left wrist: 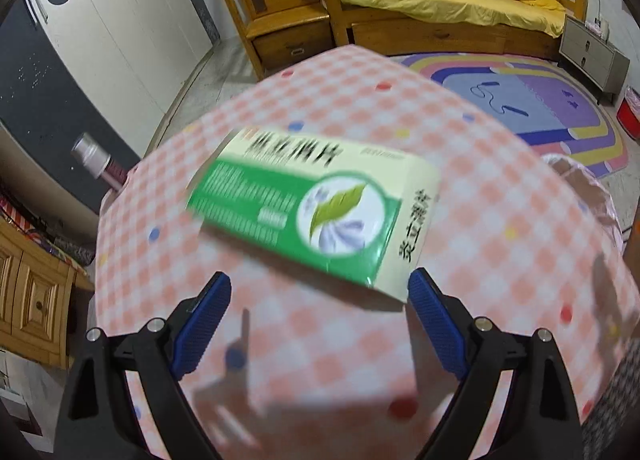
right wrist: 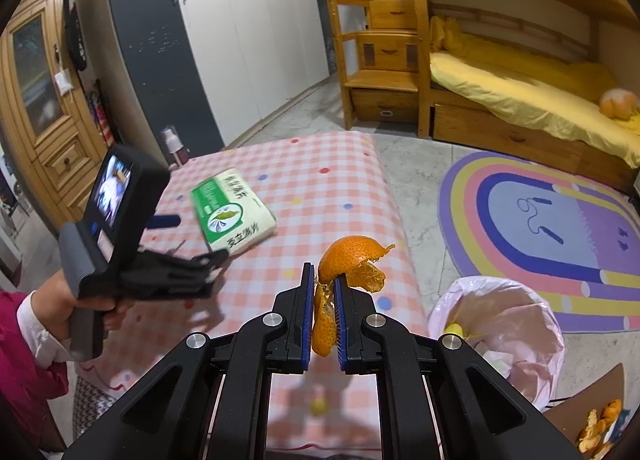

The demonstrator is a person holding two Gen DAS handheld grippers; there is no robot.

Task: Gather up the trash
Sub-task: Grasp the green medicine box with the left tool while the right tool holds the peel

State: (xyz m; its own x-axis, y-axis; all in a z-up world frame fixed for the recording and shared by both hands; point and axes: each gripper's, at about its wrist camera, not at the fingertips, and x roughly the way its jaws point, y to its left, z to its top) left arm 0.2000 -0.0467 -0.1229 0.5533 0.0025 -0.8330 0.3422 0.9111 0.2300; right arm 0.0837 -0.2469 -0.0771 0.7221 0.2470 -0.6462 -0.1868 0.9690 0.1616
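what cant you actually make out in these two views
- Green box: small print, motion blur, left wrist view.
- Bin bag contents: mostly hidden by the bag's wall, right wrist view.
- Orange peel: part pinched between right gripper pads.
- Peel scraps: cut off by lens edge.

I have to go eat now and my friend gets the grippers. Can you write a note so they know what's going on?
Right gripper: shut on an orange peel, above the table.
Left gripper: fingers open, just short of the green and white box lying on the checked table, not gripping it.
Bin with pink bag: on the floor right of the table, some trash already inside.
Left to do: drop the peel in the bin, then grab and bin the box.
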